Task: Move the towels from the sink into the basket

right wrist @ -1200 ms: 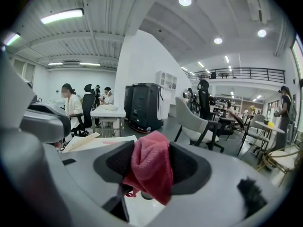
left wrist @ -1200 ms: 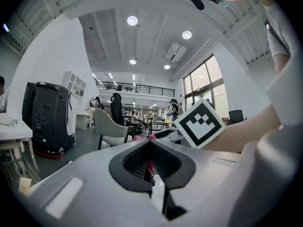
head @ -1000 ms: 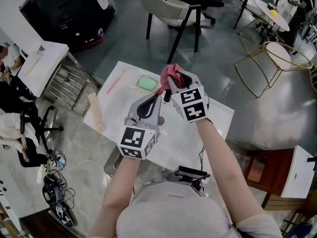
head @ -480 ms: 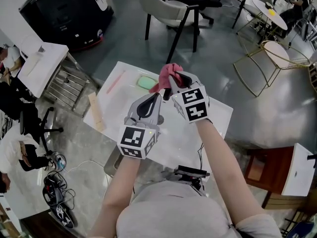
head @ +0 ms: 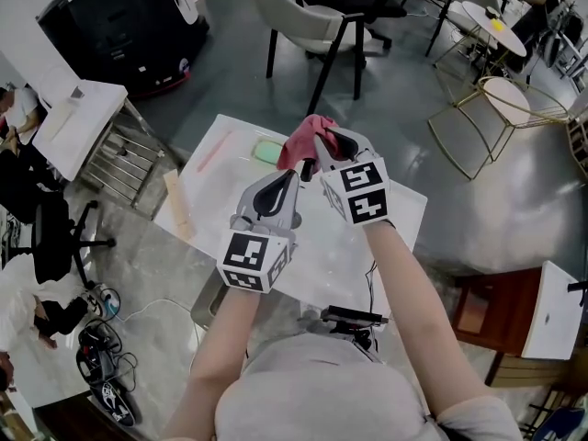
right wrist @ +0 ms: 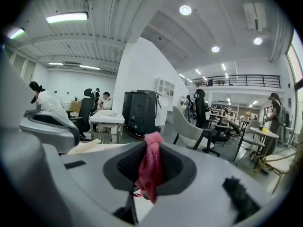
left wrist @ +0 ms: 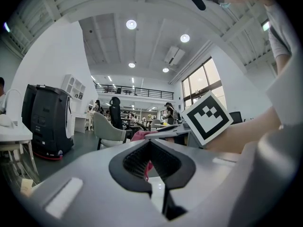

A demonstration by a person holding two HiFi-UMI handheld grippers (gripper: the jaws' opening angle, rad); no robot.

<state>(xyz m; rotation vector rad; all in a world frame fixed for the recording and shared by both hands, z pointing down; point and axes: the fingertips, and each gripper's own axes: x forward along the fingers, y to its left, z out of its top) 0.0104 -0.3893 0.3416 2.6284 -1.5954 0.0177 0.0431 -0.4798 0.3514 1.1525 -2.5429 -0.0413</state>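
Note:
My right gripper (head: 315, 160) is shut on a pink towel (head: 301, 145), holding it bunched above the white sink top (head: 386, 219); its jaws have just been closing on the cloth. The right gripper view shows the pink towel (right wrist: 150, 171) pinched between the black pads (right wrist: 124, 167) and hanging down. A light green towel (head: 268, 152) lies in the sink's recess beyond the grippers. My left gripper (head: 292, 178) hovers just left of the right one, shut with nothing in it. In the left gripper view the left gripper (left wrist: 149, 142) has the pink towel (left wrist: 140, 135) behind it. No basket is in view.
A pink strip (head: 213, 152) lies at the sink top's left side, and a wooden board (head: 177, 207) leans by its left edge. A beige chair (head: 303, 16) stands beyond the sink, a wire-frame chair (head: 501, 118) to the right, and a metal rack (head: 119, 159) to the left.
My right gripper has risen a little with the pink towel in it. The left gripper has stayed where it was.

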